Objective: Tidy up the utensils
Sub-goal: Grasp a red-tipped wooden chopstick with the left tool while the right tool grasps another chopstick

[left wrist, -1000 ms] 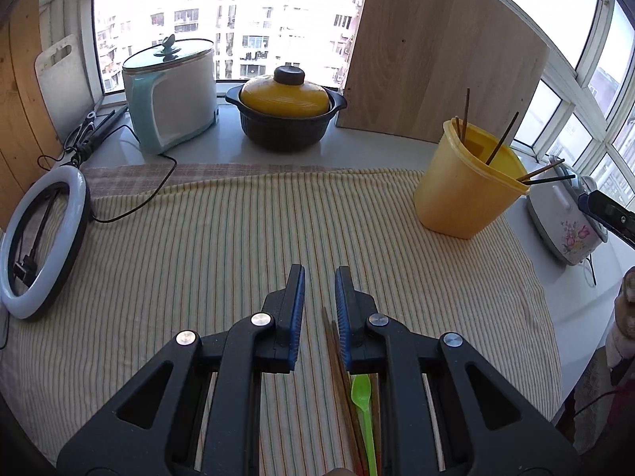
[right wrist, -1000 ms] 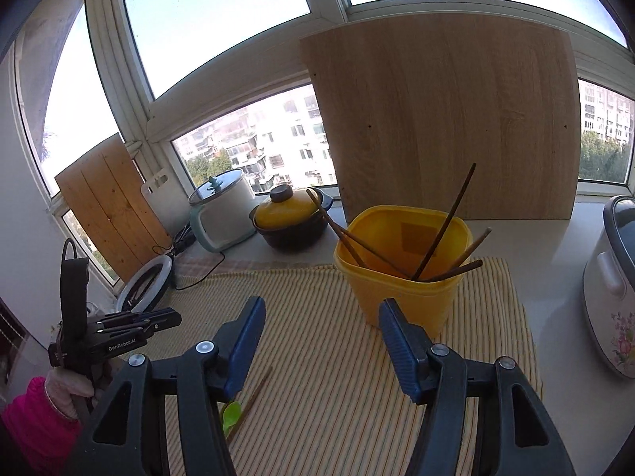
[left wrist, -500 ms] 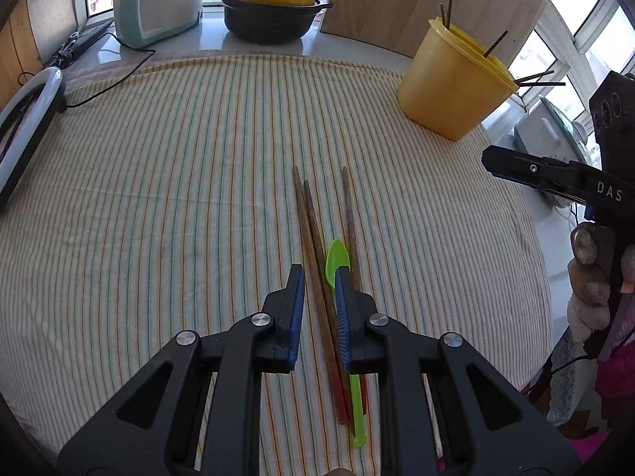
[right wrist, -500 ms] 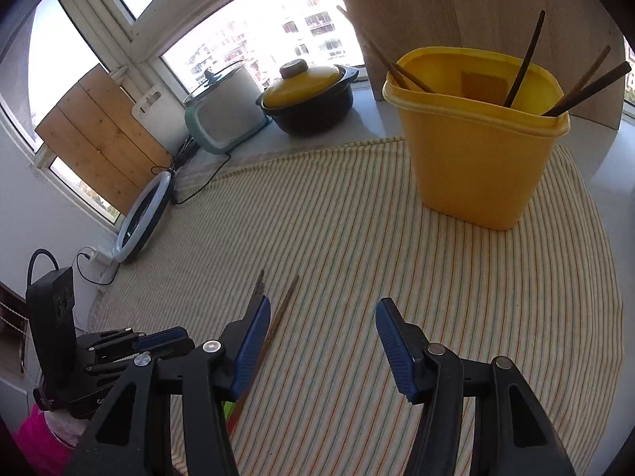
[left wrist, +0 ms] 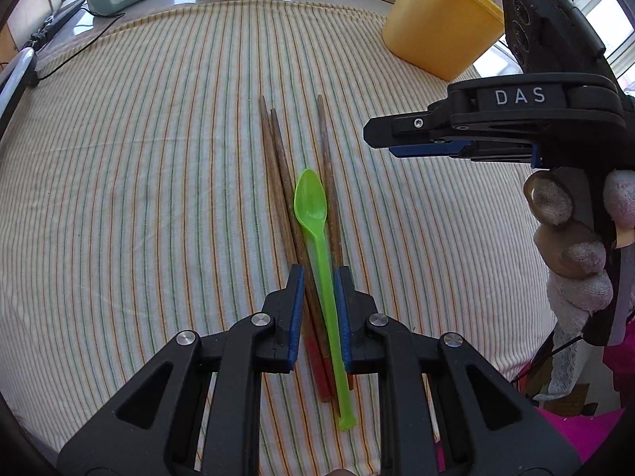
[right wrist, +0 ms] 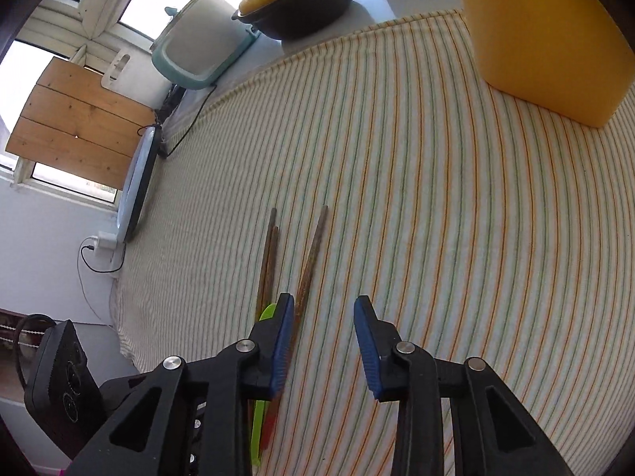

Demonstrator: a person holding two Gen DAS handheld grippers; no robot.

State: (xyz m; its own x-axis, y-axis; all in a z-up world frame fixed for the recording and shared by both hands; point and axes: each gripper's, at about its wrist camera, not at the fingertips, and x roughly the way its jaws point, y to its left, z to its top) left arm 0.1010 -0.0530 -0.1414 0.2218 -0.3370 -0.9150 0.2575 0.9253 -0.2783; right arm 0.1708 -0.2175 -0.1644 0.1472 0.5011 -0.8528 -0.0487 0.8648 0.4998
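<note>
Chopsticks (left wrist: 278, 182) and a green plastic spoon (left wrist: 317, 238) lie bundled on the striped cloth of the table (left wrist: 139, 166), their long axes running away from the left hand-held gripper (left wrist: 319, 273), whose narrowly parted jaws straddle the handles low over the cloth without visibly clamping them, presumably lined up lengthwise so the fingers can close across the thin shafts. The spoon's bowl and the chopstick tips point toward the yellow container (left wrist: 440, 23) at the far edge of the cloth, likely the utensils' destination. The right hand-held gripper (right wrist: 323, 321) hovers just beside the bundle, wide open and holding nothing.
</note>
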